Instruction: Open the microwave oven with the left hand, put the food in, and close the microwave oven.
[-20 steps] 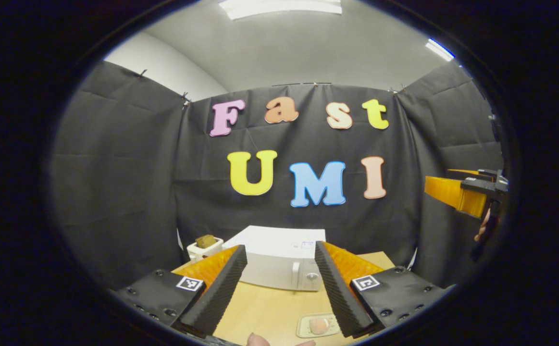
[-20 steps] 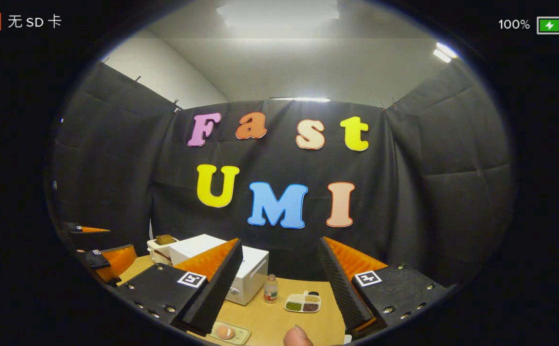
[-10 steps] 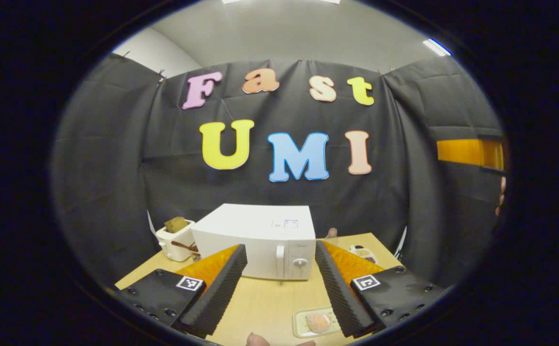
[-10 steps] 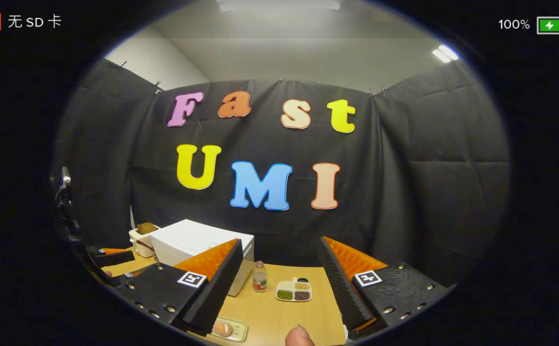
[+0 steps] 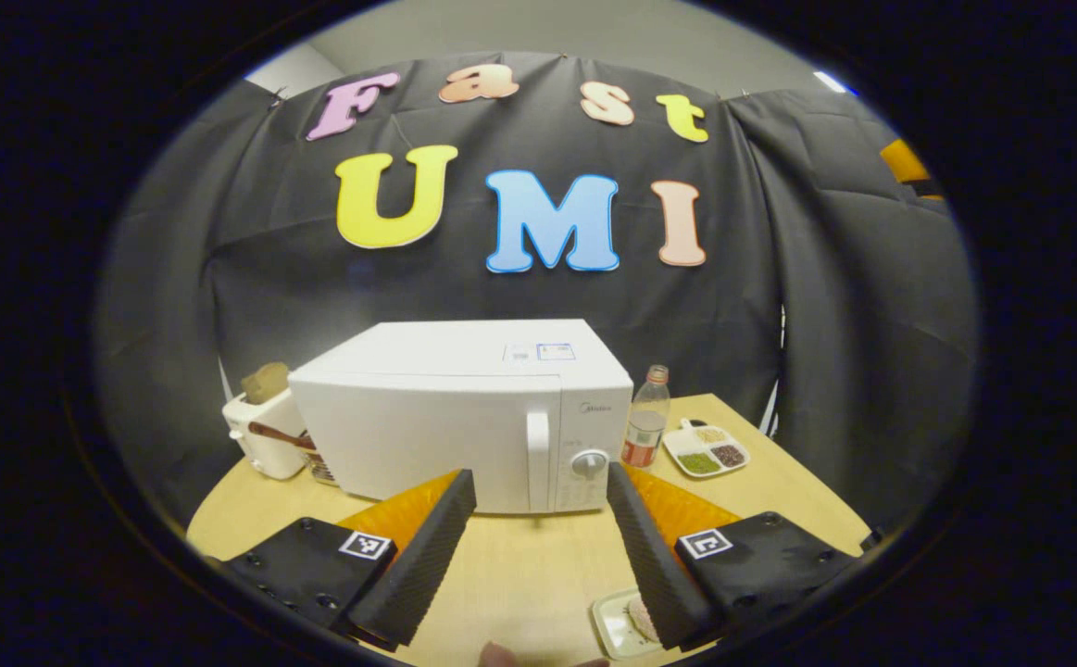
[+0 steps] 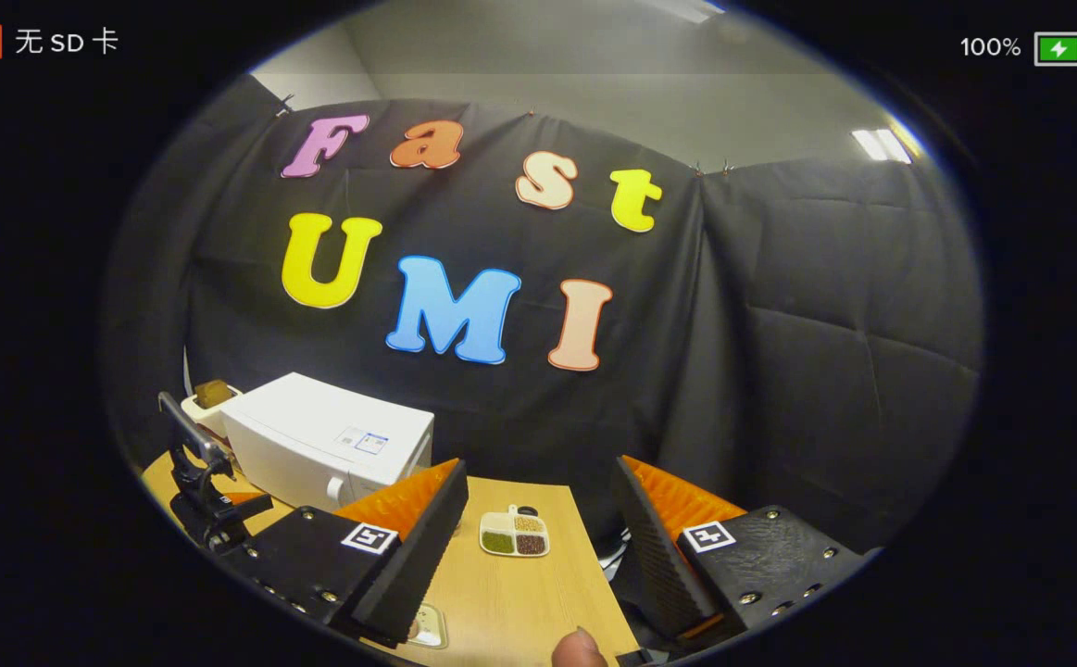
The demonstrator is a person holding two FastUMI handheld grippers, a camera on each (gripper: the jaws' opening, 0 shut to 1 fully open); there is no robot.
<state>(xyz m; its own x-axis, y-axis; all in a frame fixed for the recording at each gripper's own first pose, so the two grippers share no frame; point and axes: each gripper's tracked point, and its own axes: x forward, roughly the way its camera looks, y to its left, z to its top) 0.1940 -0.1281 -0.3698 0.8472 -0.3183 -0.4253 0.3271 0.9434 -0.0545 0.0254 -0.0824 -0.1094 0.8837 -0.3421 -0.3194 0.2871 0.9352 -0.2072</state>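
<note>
1. The left tongs (image 5: 538, 519) hang wide open over the near part of the light wooden tabletop (image 5: 538, 565), holding nothing.
2. Straight ahead of them the white box-shaped microwave oven (image 5: 445, 426) stands on the tabletop with its door shut; its upright white handle (image 5: 536, 459) and round dial (image 5: 589, 463) sit at the right of its front.
3. The food, a pale round bun (image 5: 640, 616) on a small cream rectangular tray (image 5: 610, 625), lies at the near edge of the tabletop, partly hidden behind the right finger of the left tongs.
4. To the right of the microwave oven stands a clear plastic bottle with a red label (image 5: 646, 428) (upright, just beside the oven), and farther right a white divided dish of green, brown and tan grains (image 5: 707, 451).
5. To the left of the oven is a white toaster with a brown slice of bread in it (image 5: 260, 431).
6. The right tongs (image 6: 538, 528) are also spread wide and grip nothing; they hover over the right side of the tabletop, with the divided dish between the fingers farther off.
7. In the right gripper view the microwave oven is far left, and a fingertip (image 6: 580, 648) shows at the bottom edge.
</note>
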